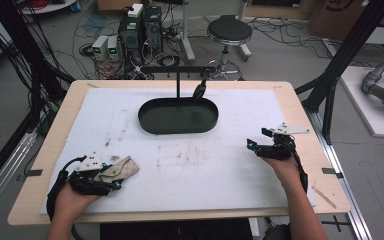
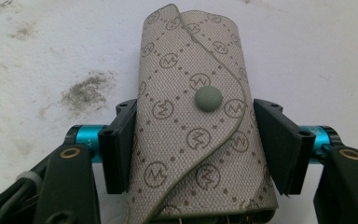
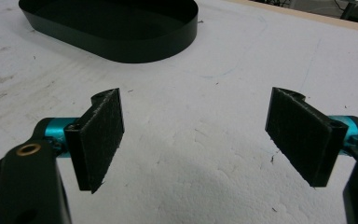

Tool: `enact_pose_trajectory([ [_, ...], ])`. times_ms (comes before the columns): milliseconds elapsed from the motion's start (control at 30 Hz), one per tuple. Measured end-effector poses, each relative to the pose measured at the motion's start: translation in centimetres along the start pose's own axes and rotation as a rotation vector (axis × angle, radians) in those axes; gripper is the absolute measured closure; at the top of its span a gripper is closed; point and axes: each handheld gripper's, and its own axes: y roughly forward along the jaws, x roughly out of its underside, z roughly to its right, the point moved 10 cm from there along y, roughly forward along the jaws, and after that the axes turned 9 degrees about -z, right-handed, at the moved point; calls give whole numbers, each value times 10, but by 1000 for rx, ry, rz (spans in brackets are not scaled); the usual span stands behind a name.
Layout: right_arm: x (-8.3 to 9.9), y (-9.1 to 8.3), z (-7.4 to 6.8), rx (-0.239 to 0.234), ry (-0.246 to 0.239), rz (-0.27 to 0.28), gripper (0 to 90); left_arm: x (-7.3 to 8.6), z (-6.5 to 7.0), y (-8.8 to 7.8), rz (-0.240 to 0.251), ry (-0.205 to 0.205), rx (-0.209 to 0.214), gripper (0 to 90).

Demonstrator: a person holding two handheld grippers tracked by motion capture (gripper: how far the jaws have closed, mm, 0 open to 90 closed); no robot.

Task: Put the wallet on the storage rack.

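Left gripper (image 2: 193, 144) clamped on the beige key pouch (image 2: 198, 126), pads pressing both its long sides; pouch lies flat on the white surface (image 1: 220, 160), near-left corner. Right gripper (image 3: 196, 135) released, jaws wide, nothing between, black tray (image 1: 178, 116) well beyond.

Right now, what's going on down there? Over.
Left gripper shut on the monogram key pouch. Right gripper open, nothing between its jaws. Black oval tray ahead, path clear.
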Motion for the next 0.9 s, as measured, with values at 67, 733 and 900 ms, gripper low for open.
enact_pose_trajectory([
  [67, 1, -1, -1, -4, 6, -8, 198, -4, 1, 1, 11, 0, 13, 359],
  [733, 26, -9, -12, -24, -5, -51, 198, -96, -6, 22, 111, 104, 81, 365],
  [900, 30, -12, -12, -20, -3, -44, 199, -121, -12, 33, 112, 110, 106, 364],
])
